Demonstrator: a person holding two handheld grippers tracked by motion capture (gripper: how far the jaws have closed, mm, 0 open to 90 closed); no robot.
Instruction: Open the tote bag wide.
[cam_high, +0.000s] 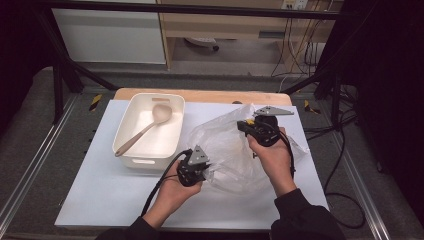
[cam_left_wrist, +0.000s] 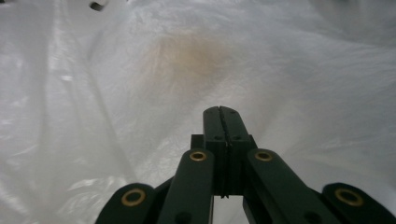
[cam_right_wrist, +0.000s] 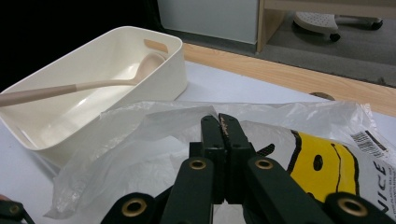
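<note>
A clear plastic bag (cam_high: 225, 145) with a yellow print lies crumpled on the white table top, between my two grippers. My left gripper (cam_high: 210, 172) is at the bag's near left edge. Its jaws are shut, and thin film (cam_left_wrist: 187, 60) spreads all around the tips (cam_left_wrist: 219, 109). My right gripper (cam_high: 241, 125) is at the bag's far edge. It is shut too, and the bag's rim (cam_right_wrist: 154, 140) rises up to its tips (cam_right_wrist: 219, 117), pinched there.
A cream bin (cam_high: 125, 135) stands left of the bag with a long beige spoon (cam_high: 145, 130) leaning inside it. The same bin (cam_right_wrist: 177, 60) and spoon (cam_right_wrist: 93, 85) show in the right gripper view. A wooden strip (cam_high: 200, 95) borders the table's far edge. Cables (cam_high: 345, 150) trail on the right.
</note>
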